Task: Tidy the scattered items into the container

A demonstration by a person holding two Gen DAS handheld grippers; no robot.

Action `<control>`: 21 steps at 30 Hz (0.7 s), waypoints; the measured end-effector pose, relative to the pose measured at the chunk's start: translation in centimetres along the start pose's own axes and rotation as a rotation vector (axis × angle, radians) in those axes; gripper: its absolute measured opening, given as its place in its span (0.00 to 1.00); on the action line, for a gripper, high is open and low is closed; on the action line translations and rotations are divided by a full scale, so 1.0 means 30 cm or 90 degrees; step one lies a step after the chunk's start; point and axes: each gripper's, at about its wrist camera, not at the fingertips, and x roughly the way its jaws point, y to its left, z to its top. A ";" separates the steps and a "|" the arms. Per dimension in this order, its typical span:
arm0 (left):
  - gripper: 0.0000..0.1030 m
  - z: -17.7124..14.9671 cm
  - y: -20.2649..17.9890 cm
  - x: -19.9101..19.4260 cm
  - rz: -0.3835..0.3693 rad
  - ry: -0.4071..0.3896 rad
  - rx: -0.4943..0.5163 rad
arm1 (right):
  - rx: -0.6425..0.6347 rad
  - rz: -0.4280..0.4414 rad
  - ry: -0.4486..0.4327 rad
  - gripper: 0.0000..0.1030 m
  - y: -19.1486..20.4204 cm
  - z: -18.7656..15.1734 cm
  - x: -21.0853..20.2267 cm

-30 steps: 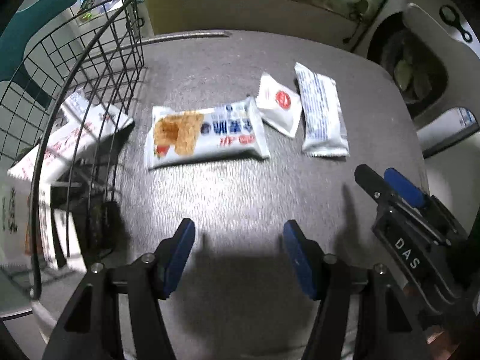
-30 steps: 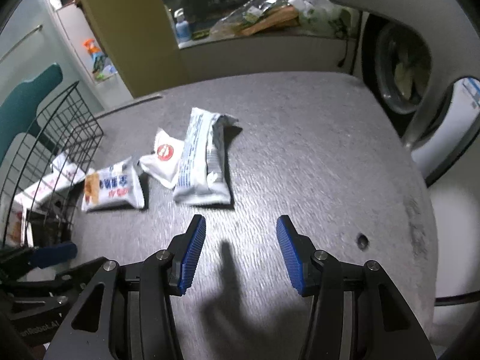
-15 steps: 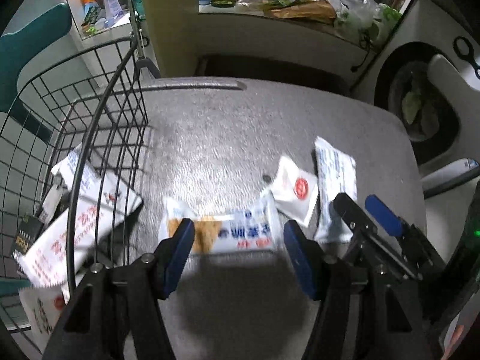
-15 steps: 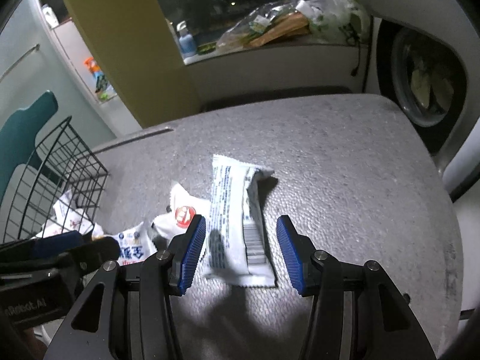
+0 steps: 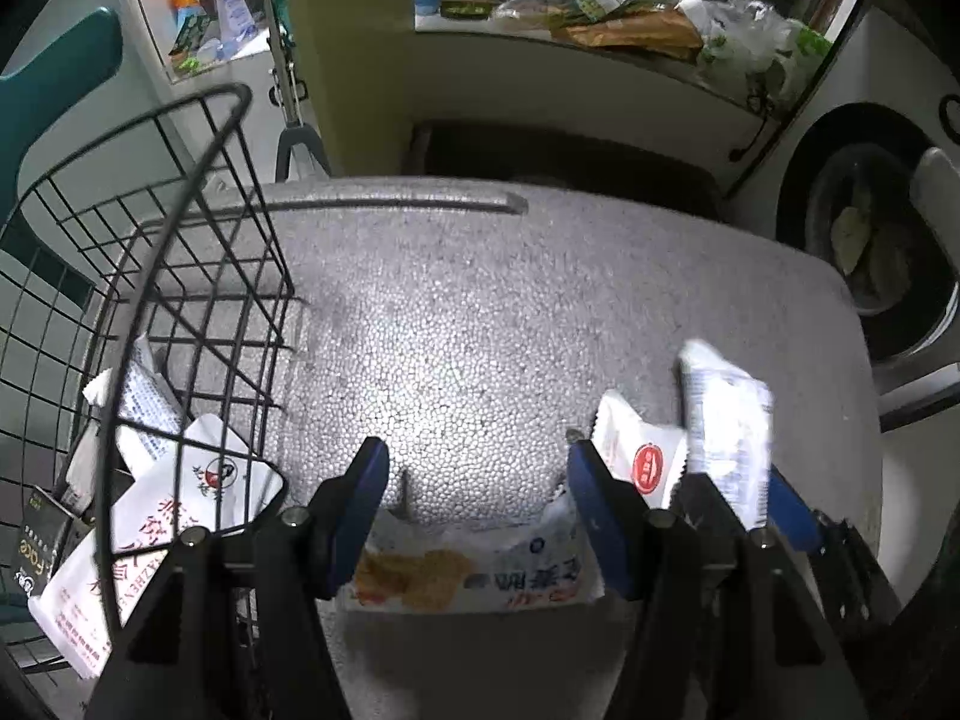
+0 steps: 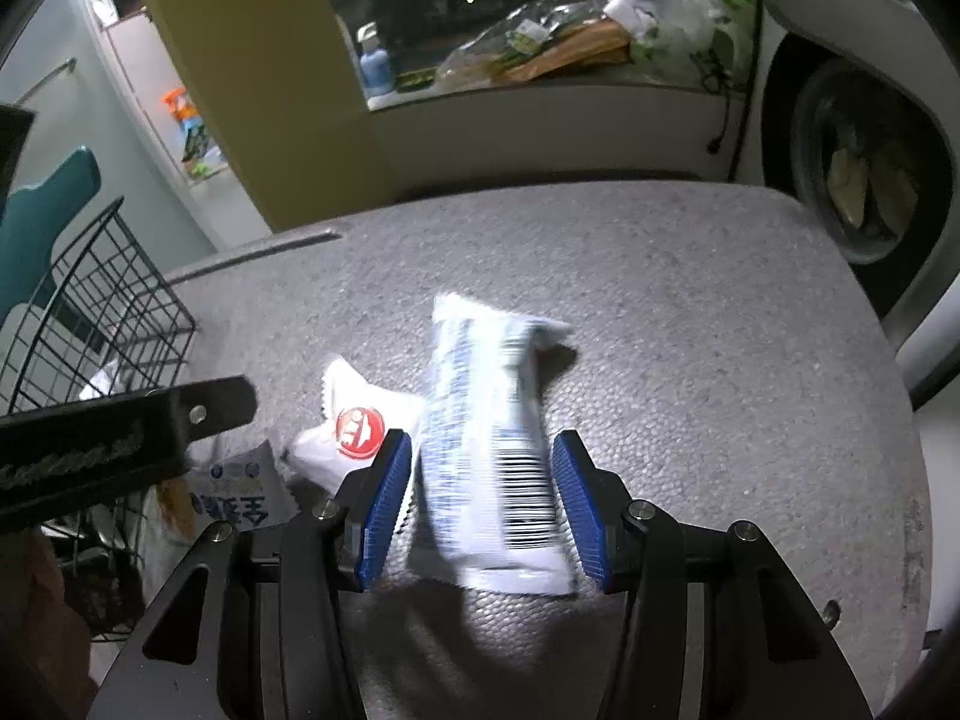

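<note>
The left gripper [image 5: 477, 504] holds its jaws wide apart, straddling the cracker packet [image 5: 474, 570] lying on the grey foam surface [image 5: 480, 312], gripping nothing. The right gripper [image 6: 483, 501] is likewise spread wide around the barcoded white packet [image 6: 492, 444], not clamped. A small white sachet with a red logo [image 6: 354, 429] sits between the two packets. The wire basket [image 5: 180, 276], at 9 o'clock in the left view, holds several packets.

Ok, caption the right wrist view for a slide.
Open right gripper straddles a white barcoded snack packet on the grey table, wire basket at left.
</note>
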 end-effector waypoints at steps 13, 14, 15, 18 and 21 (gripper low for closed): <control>0.66 -0.138 0.004 0.035 -0.020 0.046 0.003 | -0.041 -0.035 0.027 0.48 0.014 -0.134 -0.059; 0.66 -0.160 0.005 0.029 -0.021 0.045 0.004 | -0.042 -0.032 0.030 0.48 0.010 -0.150 -0.070; 0.66 -0.182 0.004 0.022 -0.021 0.043 0.004 | -0.046 -0.029 0.034 0.48 0.008 -0.174 -0.084; 0.66 -0.241 -0.003 0.012 -0.030 0.052 0.007 | -0.050 -0.033 0.040 0.48 -0.003 -0.225 -0.125; 0.66 -0.301 -0.014 -0.013 -0.029 0.054 0.019 | -0.043 -0.033 0.047 0.48 -0.025 -0.276 -0.169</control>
